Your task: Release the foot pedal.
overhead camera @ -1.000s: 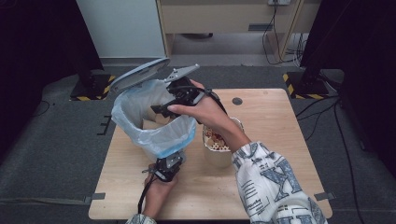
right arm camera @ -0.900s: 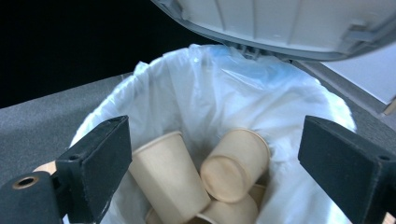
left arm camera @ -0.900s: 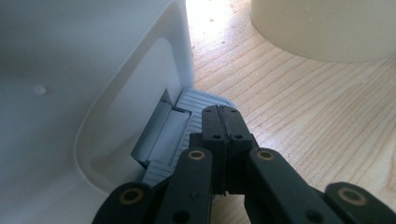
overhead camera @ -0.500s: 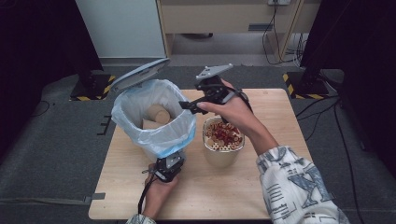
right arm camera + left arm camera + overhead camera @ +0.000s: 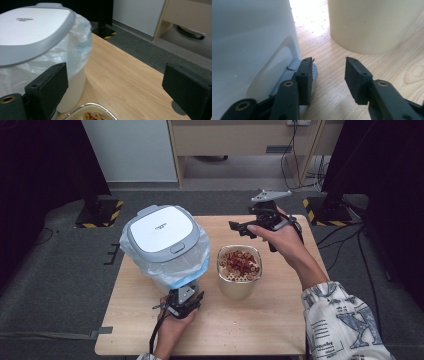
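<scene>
the white bin [image 5: 162,245] with its lid down is blocking the table's [image 5: 280,330] left half, and the cream cup [image 5: 239,276] is standing just beside it, leaving a narrow strip of bare wood between them. the near edge and the far right corner are lying open for passing.

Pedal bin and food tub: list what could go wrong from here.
1. The left gripper sits at the pedal of the bin, its jaws just opened; a nudge could pop the lid or shove the bin.
2. The tub of food stands close beside the bin; a shifted bin might tip it.
3. The right gripper, open, hovers above the tub and could clip its rim.
</scene>
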Available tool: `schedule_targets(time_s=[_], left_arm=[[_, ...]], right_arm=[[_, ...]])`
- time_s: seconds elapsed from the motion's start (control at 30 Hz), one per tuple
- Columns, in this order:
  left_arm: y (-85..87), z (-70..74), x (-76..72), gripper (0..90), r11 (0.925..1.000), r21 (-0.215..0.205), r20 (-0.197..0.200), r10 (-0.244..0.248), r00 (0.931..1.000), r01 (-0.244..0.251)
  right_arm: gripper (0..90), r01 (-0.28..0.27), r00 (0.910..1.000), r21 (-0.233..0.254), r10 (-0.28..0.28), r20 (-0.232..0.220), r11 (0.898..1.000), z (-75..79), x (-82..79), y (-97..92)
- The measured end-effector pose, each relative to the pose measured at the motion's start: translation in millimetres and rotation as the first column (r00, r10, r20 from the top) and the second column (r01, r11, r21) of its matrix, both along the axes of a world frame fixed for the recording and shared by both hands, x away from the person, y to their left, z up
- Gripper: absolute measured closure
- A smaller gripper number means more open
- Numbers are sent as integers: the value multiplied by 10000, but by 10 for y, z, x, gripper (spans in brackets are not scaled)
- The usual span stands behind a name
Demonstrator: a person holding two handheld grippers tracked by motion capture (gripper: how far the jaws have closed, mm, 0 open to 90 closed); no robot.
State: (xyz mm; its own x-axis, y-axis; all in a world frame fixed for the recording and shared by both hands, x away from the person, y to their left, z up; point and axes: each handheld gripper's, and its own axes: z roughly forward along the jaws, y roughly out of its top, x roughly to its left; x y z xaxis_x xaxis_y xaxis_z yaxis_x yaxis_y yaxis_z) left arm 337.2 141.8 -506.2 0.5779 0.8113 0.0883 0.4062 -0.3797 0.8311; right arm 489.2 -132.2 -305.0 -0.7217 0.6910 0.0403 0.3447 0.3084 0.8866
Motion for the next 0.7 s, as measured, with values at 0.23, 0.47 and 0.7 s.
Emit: schedule_targets(time_s=[0.23, 0.47, 0.7], left_arm=[[1, -18, 24, 490, 9993, 221, -164, -298, 9994, 301], [18, -9, 29, 396, 9995, -185, -422, -252, 9988, 244], [22, -7, 6, 354, 9970, -738, -687, -275, 9973, 224]], right_arm=[[65, 1132, 9934, 94, -1133, 176, 9935, -55, 31, -209], [61, 1889, 9817, 285, -1894, 179, 9816, -132, 37, -418], [55, 2326, 9724, 319, -2331, 122, 9721, -233, -23, -643]])
